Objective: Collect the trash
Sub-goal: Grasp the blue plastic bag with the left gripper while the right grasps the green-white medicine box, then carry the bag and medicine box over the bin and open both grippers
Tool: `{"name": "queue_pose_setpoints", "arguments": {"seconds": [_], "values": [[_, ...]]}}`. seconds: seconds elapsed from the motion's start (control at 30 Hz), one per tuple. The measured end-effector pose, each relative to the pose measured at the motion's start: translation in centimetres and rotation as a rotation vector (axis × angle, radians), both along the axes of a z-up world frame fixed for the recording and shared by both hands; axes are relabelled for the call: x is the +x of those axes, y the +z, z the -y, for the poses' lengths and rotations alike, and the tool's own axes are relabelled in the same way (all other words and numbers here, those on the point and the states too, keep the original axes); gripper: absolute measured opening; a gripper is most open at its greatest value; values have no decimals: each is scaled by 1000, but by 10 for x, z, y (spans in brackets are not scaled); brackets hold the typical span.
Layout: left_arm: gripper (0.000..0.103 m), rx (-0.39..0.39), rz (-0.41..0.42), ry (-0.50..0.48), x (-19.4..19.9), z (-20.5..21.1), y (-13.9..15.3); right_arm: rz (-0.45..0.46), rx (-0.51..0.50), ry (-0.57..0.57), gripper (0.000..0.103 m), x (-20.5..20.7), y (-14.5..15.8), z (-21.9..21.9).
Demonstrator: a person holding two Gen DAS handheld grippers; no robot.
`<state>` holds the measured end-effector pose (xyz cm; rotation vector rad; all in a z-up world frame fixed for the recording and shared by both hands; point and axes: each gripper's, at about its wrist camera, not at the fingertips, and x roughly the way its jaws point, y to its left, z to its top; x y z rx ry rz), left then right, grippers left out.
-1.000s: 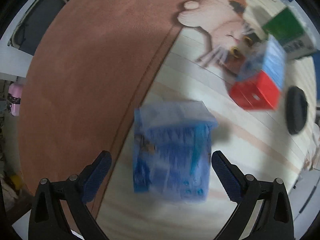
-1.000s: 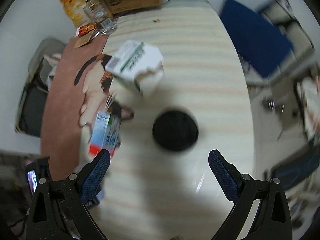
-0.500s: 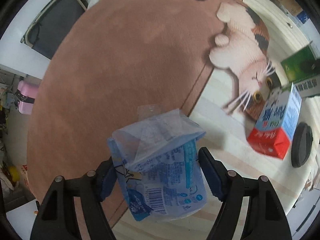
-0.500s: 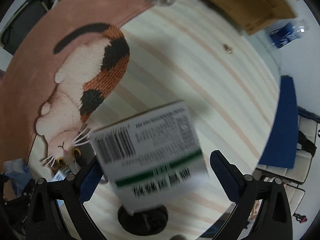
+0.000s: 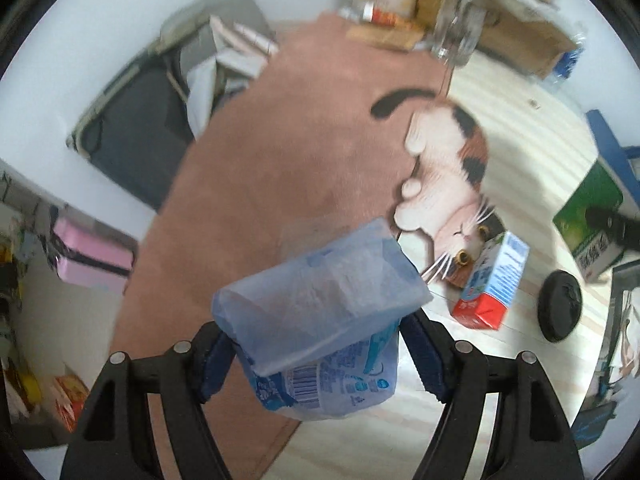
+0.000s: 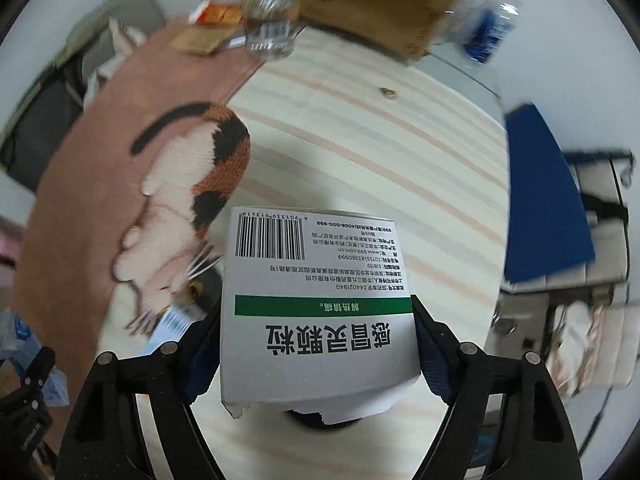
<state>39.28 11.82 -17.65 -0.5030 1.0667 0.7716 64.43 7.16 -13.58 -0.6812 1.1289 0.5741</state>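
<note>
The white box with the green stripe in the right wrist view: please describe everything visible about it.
The white cardboard box carries a barcode, small black print, a green band and large black characters, all upside down to the camera. Its near edge is torn ragged. It sits between the blue pads of the right hand-held gripper, whose jaws are closing on it, above the striped table.

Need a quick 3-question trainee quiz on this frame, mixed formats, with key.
1. True or false: the left gripper holds a blue plastic bag.
2. Which item sits between the right gripper pads? A) glass jar B) white medicine box C) black round lid
3. Fill in: the red and blue carton lies on the rug beside the printed ____ face.

Key: 1 true; 2 B; 3 cat.
</note>
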Motion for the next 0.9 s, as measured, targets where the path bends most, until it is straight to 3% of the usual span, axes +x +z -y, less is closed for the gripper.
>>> {"name": "queue_pose_setpoints", "arguments": {"seconds": [0.23,0.4,0.53,0.7,0.9], "values": [[74,34,91,-72,-58,4,50,-13,151,-106,83,-90,44,66],[74,47,153,-157,-99,13,56,-14,236,-175,83,-188,66,119],[74,39,204,-242,-168,32,60,-11,277,-235,82,-278,73,160],[74,3,209,-362,-263,49,42,-19,305,-350,82,-408,65,211],[74,-119,112,-426,-351,60,-12,-154,310,-470,82,-543,21,263]]}}
